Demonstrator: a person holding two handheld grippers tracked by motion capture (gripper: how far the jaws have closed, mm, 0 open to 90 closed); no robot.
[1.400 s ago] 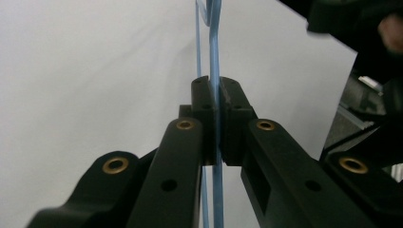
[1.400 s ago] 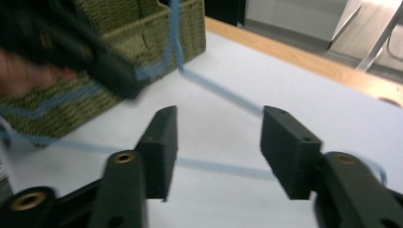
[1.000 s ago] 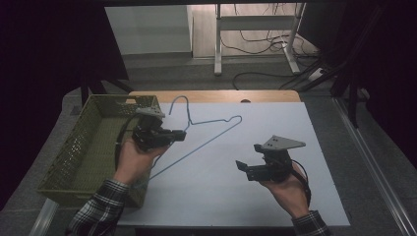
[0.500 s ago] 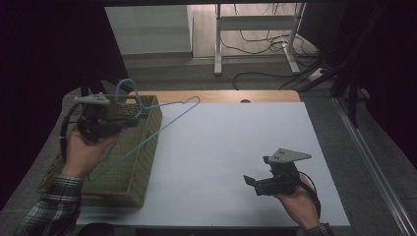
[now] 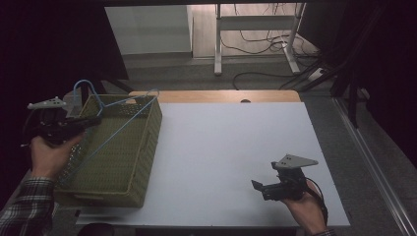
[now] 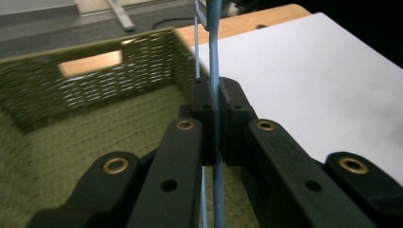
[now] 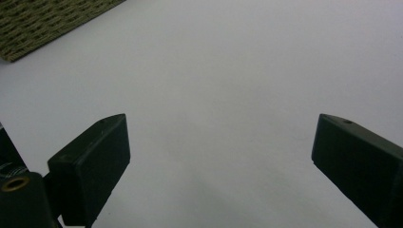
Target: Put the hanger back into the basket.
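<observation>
A light blue wire hanger (image 5: 123,124) hangs tilted over the green woven basket (image 5: 147,142) at the table's left, its hook up and to the far left. My left gripper (image 5: 93,121) is above the basket's left rim, shut on the hanger's wire. In the left gripper view the wire (image 6: 215,57) runs straight up between the closed jaws (image 6: 216,95), with the basket's inside (image 6: 95,80) below. My right gripper (image 5: 258,187) rests low near the table's front right, open, pointing left. Its jaws (image 7: 221,142) stand wide apart over bare white tabletop.
The white tabletop (image 5: 236,142) spreads between the basket and the right gripper. A wooden strip (image 5: 221,96) edges the far side. Beyond it are a metal stand (image 5: 255,44) and cables on the floor. A corner of the basket (image 7: 43,23) shows in the right gripper view.
My left gripper has carried the hanger off the white tabletop, leftward and over the basket. The right gripper has drifted slightly toward the front right and stays open.
</observation>
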